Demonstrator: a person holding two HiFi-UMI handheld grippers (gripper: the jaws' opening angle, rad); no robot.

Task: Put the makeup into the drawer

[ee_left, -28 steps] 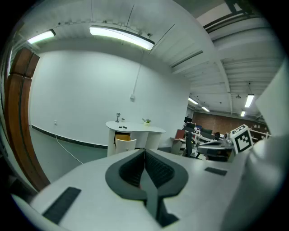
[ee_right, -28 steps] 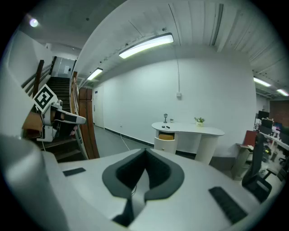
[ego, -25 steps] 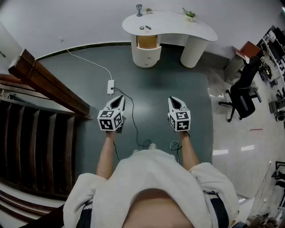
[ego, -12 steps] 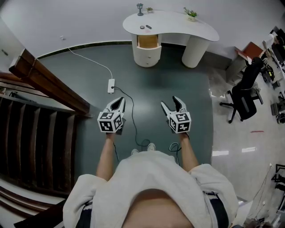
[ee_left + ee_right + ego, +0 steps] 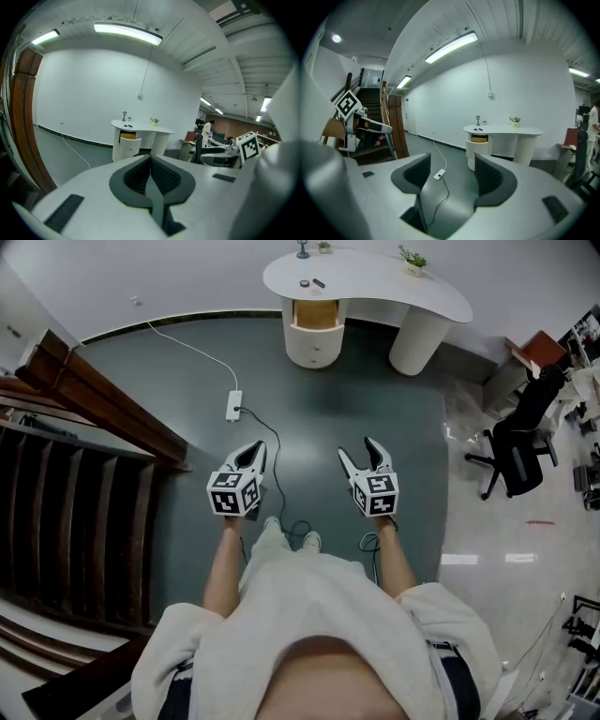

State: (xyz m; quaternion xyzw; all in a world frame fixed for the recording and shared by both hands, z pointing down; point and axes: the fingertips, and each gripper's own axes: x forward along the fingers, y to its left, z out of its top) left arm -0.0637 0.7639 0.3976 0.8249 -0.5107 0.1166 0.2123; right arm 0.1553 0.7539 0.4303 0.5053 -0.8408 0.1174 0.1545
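The right gripper (image 5: 359, 452) has just been opening. Its fingers (image 5: 490, 176) now stand fully released, with only floor and the white power strip (image 5: 438, 175) showing through the gap, so it holds nothing. The left gripper (image 5: 251, 454) has its fingers (image 5: 164, 176) clenched together, also on nothing. I read this as readying the right hand for a pick while the person is well short of the goal, so the task has not really begun. The makeup lies far off at 12 o'clock, on the white curved tabletop (image 5: 375, 287). It looks like a small round pot (image 5: 305, 283) with a dark stick (image 5: 320, 282) just beside it at its 3 o'clock, though both are too small to identify further. Directly below them, at their 6 o'clock, the drawer (image 5: 317, 315) already stands pulled out with its wooden inside showing, so no opening step seems needed. A little potted plant (image 5: 413, 259) sits at the tabletop's far 2 o'clock end. Against the earlier frame, the right fingers, then pressed shut, have spread wide, while the left pair looks the same. One trousered leg (image 5: 269, 534) now swings out ahead between the arms, where only shoe tips showed before. The desk has slid toward the top edge of the head view.
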